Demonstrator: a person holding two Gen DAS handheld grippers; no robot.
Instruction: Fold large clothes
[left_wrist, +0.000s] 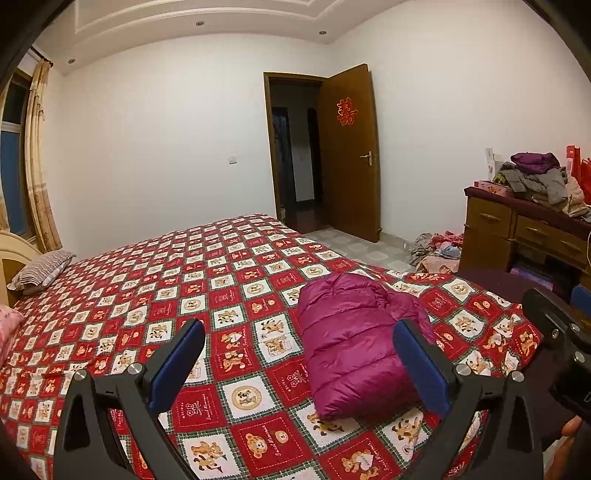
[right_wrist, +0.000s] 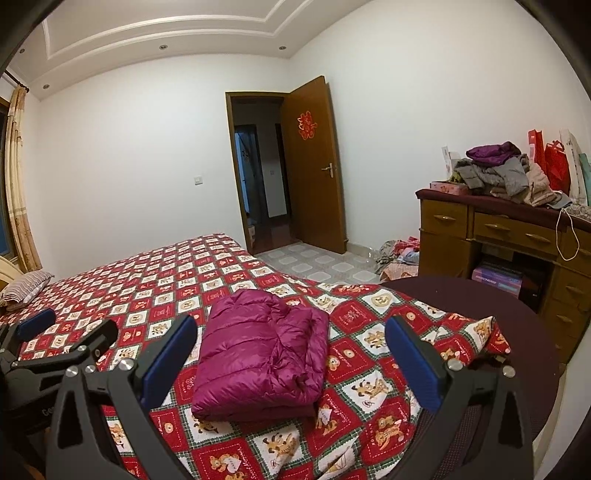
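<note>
Both grippers, left and right, hover with jaws spread wide and empty above a folded magenta jacket lying on the bed; beyond, a desk bears piled clothes.

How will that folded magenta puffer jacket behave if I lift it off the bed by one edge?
The magenta puffer jacket looks quilted and puffy, so probably light for its bulk. Its shiny shell suggests it may slip between gripper pads. It lies in loose stacked layers on the bedspread, so lifting one edge would likely let it sag and unfold; supporting it from both sides seems safer.
</note>
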